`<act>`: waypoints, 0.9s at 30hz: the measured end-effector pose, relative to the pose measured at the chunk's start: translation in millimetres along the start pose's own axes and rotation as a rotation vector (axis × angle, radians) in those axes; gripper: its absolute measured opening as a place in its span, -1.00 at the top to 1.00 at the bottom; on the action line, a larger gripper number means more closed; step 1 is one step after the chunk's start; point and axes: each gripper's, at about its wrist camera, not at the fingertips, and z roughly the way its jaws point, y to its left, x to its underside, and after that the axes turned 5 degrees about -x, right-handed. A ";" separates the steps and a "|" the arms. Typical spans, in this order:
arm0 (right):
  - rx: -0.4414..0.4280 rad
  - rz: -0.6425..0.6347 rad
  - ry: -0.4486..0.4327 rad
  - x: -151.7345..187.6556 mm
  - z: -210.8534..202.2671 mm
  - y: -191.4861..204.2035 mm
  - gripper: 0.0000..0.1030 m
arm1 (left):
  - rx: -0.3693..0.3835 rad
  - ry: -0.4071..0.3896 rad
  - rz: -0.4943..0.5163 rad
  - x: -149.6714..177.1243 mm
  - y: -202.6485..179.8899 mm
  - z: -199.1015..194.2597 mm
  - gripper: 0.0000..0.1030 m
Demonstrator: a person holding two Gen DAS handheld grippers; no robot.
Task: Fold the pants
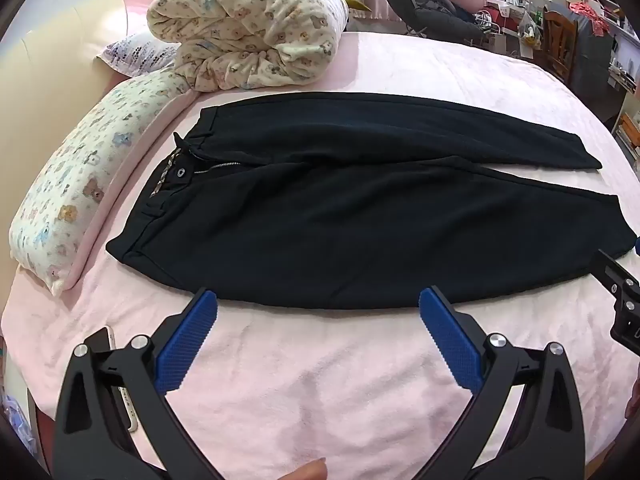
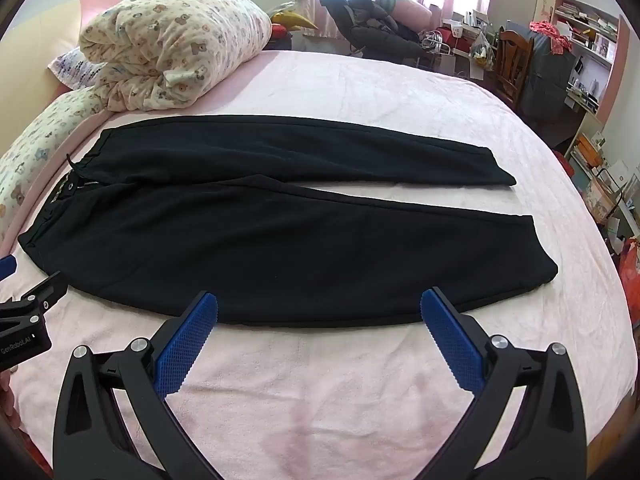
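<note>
Jaws wide above flat pants (image 1: 360, 208)

Legible text, my two views: one item only. "GenRoboLAI" or similar, white letters on black body of left gripper (image 2: 24, 332), seen at left edge of my right wrist view; last characters uncertain. I find no other readable label, brand, number or sign; books and boxes on shelves (image 2: 588, 32) too small and blurred to read.
</note>
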 end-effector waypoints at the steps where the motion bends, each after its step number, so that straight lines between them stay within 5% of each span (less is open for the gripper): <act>1: 0.001 0.001 -0.001 0.0 0.2 -0.1 -0.97 | -0.001 0.000 0.000 0.0 0.0 0.1 -0.97; 27: 0.001 0.000 -0.004 -1.6 0.0 2.0 -0.97 | -0.004 0.000 0.002 -0.1 -0.3 0.5 -0.97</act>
